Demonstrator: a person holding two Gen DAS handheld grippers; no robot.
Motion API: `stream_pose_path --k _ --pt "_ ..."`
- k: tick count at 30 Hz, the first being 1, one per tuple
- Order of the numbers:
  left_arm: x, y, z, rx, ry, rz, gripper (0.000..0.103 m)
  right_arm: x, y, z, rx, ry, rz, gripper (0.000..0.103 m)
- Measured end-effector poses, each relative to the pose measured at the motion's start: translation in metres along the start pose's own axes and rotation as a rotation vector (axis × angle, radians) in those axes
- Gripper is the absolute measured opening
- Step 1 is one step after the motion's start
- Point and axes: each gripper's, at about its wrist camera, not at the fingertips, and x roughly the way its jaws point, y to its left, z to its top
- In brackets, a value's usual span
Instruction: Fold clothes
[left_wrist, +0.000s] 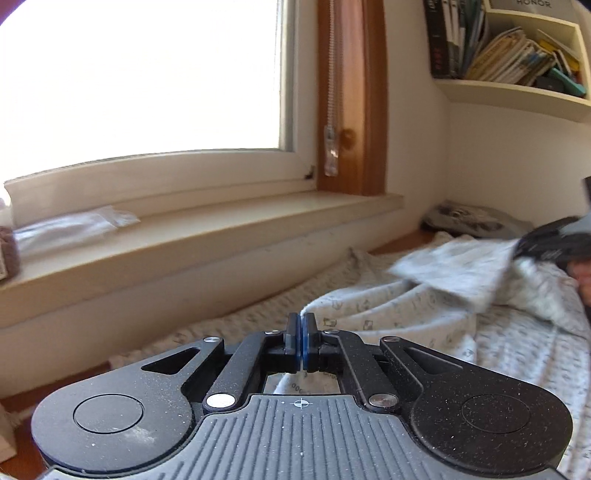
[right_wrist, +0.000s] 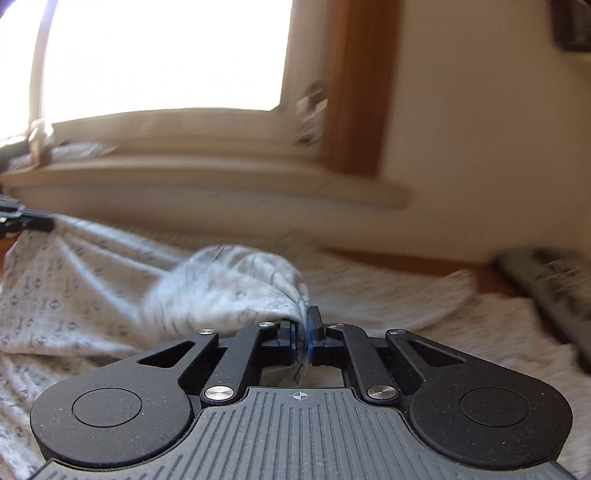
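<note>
I keep both the left gripper (left_wrist: 302, 341) and right gripper (right_wrist: 302, 341) clenched on the printed garment (left_wrist: 424, 317) edge, so it lifts evenly for folding

You see a pale grey cotton garment (left_wrist: 424, 325) printed with small dark motifs, black grippers with blue pads (left_wrist: 305, 341), and an orange-brown wooden window frame (left_wrist: 373, 96) at upper right.

We saw a bright window (left_wrist: 140, 74), its sill (left_wrist: 221, 225), a bookshelf (left_wrist: 517, 92) with books (left_wrist: 517, 59), a knitted blanket (left_wrist: 258, 317).
</note>
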Motion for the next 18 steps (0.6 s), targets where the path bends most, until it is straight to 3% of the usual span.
stream_pose_path --k 3,6,9,10,11,13,18 --pt "0.003 0.008 0.001 -0.004 -0.004 0.062 0.001 -0.039 -0.048 0.010 0.014 -0.060 -0.144 0.006" --pt "0.011 0.015 -0.001 -0.029 0.035 0.072 0.002 -0.081 -0.096 0.012 0.025 -0.095 -0.320 0.006" --pt "0.011 0.016 0.000 -0.045 0.046 0.072 0.008 -0.104 -0.131 0.002 0.037 -0.077 -0.430 0.007" --pt "0.009 0.015 0.001 -0.049 0.043 0.069 0.018 -0.106 -0.137 -0.003 0.031 -0.055 -0.450 0.007" --pt "0.007 0.013 0.004 -0.051 0.040 0.057 0.030 -0.106 -0.143 -0.009 0.024 -0.033 -0.465 0.007" --pt "0.000 0.004 0.009 -0.053 0.016 0.025 0.042 -0.097 -0.147 -0.021 0.028 0.004 -0.454 0.007" --pt "0.019 -0.041 0.015 -0.048 0.089 -0.143 0.050 -0.062 -0.135 -0.042 0.072 0.056 -0.348 0.008"
